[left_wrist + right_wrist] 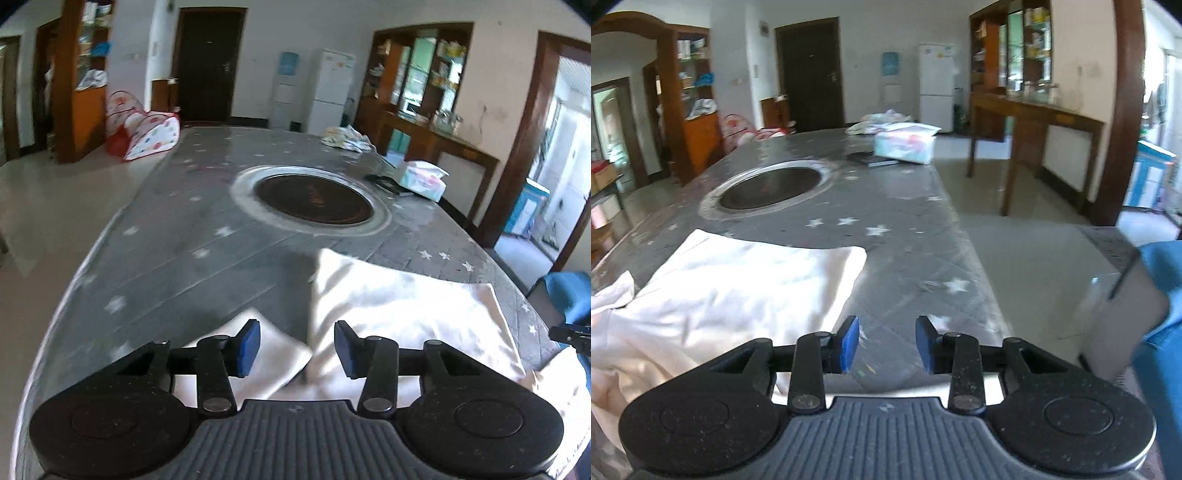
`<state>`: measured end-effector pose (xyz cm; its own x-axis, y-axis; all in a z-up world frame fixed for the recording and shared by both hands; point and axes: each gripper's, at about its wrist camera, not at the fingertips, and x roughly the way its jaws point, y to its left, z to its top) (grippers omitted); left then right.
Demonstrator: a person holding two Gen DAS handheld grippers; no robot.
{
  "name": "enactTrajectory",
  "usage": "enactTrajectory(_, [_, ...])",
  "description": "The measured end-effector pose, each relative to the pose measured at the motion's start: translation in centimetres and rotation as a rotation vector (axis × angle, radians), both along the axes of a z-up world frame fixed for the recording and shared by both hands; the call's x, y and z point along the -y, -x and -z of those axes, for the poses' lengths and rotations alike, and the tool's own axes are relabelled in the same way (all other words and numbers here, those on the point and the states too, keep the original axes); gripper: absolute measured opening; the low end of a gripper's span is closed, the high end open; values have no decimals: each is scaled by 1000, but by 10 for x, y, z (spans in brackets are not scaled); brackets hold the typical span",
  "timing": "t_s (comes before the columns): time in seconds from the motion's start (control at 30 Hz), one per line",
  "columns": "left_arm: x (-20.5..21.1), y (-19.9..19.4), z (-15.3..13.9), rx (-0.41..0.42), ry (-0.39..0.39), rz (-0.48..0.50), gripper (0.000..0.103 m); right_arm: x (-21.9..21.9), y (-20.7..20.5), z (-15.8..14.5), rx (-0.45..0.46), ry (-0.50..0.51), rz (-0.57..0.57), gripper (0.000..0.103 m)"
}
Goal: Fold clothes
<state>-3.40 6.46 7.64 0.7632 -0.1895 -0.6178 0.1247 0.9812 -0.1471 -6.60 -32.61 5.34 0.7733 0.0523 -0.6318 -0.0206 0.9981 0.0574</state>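
Both hand-held grippers, left hand-held gripper (297, 349) and right hand-held gripper (887, 345), gape above white garment (399, 314)

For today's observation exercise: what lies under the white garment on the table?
The white garment rests on the grey star-patterned table, which shows all around it. Whatever lies beneath its folded layers is covered and cannot be seen.
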Motion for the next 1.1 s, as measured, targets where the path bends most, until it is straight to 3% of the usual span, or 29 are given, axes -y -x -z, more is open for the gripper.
enactTrajectory(0.4, [42,-110,24,-93,-24,25,49,-11,-78,20,-65,-98,-95,37])
enactTrajectory(0.57, [52,-141,39,-101,-38,39,49,-13,-106,32,-106,-86,-106,36])
enactTrajectory(0.67, [55,-151,51,-125,-28,45,47,-15,-118,37,-115,-71,-121,28])
enactTrajectory(0.73, [57,-153,55,-121,-40,61,47,-17,-123,36,-119,-65,-132,14])
enactTrajectory(0.8, [60,-152,56,-102,-63,86,39,-22,-127,35,-118,-47,-148,9])
enactTrajectory(0.83, [61,-152,56,-96,-64,98,24,-25,-129,35,-116,-34,-156,7])
enactTrajectory(0.9, [61,-154,56,-88,-56,118,11,-31,-134,33,-112,-13,-173,7])
enactTrajectory(1.1, [45,-165,48,-37,-87,62,8,-47,-160,22,-60,47,-195,6])
